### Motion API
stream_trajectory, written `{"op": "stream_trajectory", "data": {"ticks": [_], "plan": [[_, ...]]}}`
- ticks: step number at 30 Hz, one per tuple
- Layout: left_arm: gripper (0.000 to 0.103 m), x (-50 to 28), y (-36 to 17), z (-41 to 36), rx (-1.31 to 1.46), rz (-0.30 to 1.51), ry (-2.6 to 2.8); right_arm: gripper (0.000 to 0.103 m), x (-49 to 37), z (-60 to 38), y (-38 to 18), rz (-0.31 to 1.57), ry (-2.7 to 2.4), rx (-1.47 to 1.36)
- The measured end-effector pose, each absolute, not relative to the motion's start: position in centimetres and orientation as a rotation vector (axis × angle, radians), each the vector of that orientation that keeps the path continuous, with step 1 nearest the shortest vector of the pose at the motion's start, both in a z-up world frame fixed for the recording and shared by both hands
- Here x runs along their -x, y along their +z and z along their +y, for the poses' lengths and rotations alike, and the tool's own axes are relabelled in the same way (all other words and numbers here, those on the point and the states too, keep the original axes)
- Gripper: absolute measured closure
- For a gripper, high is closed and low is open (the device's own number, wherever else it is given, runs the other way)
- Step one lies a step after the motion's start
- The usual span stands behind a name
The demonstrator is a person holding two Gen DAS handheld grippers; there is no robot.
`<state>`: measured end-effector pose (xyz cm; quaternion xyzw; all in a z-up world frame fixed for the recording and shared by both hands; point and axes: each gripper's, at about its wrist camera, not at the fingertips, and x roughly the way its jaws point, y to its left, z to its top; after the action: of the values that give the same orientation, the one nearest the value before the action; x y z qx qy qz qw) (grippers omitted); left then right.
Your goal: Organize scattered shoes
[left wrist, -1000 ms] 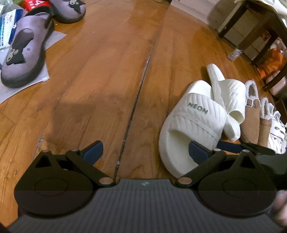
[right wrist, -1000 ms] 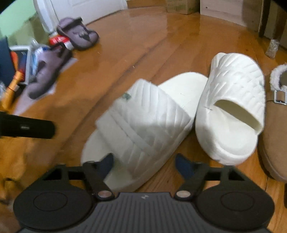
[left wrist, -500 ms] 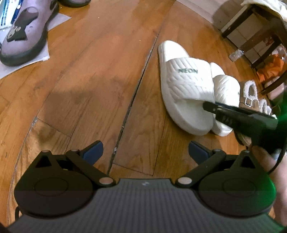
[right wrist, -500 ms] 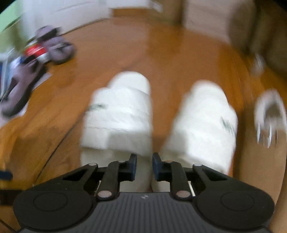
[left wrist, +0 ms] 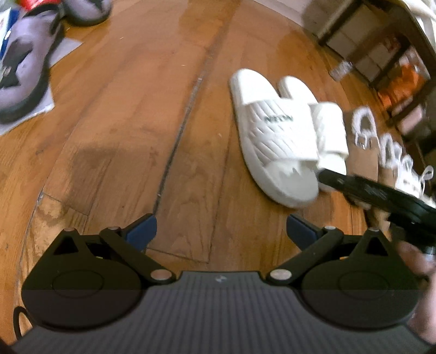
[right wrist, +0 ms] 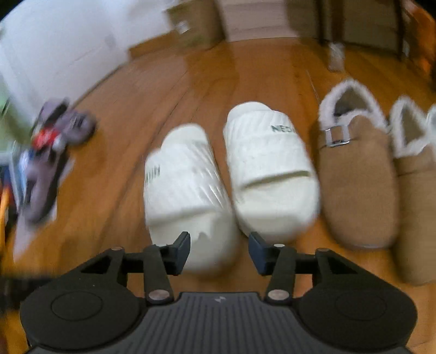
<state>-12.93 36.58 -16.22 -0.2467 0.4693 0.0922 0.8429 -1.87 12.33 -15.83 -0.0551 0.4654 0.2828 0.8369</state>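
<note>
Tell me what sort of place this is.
Most likely a room in a home: a wooden plank floor, pairs of white slides and tan fur-lined slippers set side by side, and cardboard boxes against a wall.

We can make out only one piece of lettering, dark green capitals on the strap of a white slide [right wrist: 269, 163] at the centre of the right wrist frame, beginning "NE" and blurring after that, and the same slide's mark at centre right of the left wrist frame is too smeared to read.
</note>
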Motion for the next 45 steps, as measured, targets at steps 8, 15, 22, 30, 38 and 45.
{"op": "stream_trajectory", "data": {"ticks": [8,15,22,30,38,45], "plan": [[0.0,11.2,-14.6,23.9,0.308,1.098,0.059,0.026,3.8,-1.7,-11.7,1.152,0.321,0.463],[0.0,9.4,-11.6,9.3,0.154,1.116,-0.1,0.013,5.5,-9.4,-7.5,1.081,0.178,0.24],[0.0,9.9,-9.4,2.3,0.076,1.103,-0.09,0.01,8.8,-14.5,-4.5,0.954,0.1,0.136],[0.0,10.5,-9.3,0.0,0.106,1.068,0.034,0.008,9.4,-16.0,-3.6,0.921,0.095,0.048],[0.0,10.5,-8.9,-0.8,0.065,1.031,0.062,0.007,9.1,-15.6,-4.4,0.941,0.079,0.069],[0.0,9.9,-9.5,-0.7,0.071,1.064,0.061,0.006,9.1,-14.9,-5.1,0.964,0.066,0.084]]}}
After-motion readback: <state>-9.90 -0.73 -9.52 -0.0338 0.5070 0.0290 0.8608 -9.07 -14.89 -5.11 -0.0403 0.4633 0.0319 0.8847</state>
